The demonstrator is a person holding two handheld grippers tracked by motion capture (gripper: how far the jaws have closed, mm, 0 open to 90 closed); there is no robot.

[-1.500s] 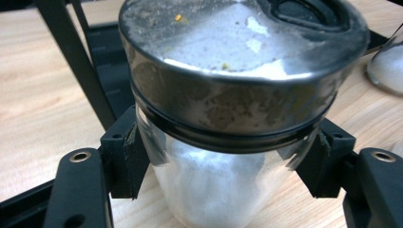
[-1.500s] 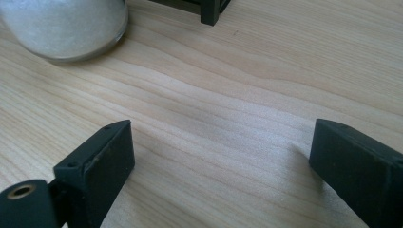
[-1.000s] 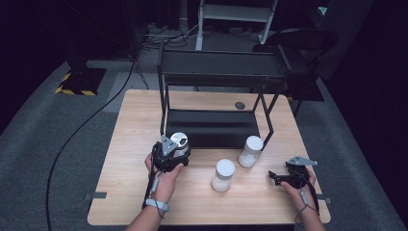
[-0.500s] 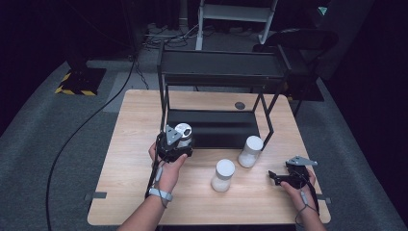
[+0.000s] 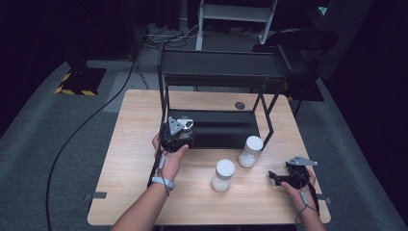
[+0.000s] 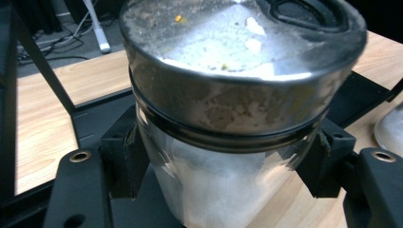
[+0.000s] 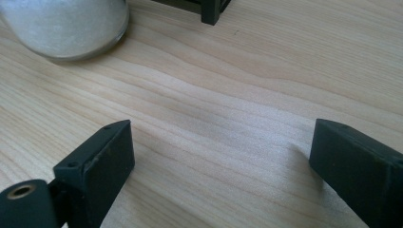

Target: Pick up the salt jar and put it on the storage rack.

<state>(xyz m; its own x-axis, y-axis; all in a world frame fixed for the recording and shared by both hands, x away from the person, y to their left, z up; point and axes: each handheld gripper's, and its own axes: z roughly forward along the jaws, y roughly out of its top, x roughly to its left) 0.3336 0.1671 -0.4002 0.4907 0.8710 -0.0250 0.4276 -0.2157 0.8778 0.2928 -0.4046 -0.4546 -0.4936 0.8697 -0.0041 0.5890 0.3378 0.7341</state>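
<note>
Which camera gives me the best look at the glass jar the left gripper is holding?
The left gripper view: the metal-lidded glass jar of white powder sits close up between that gripper's black jaws. In the high view the left gripper mostly hides it at the black metal shelf rack. The right gripper view faces elsewhere.

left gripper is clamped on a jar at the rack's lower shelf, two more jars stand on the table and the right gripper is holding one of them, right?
Not quite: the right gripper holds nothing. The right gripper view shows its jaws wide apart over bare table, with a jar off to one side. The rest stands: the left gripper is shut on a jar at the rack, and two jars stand on the table.
</note>
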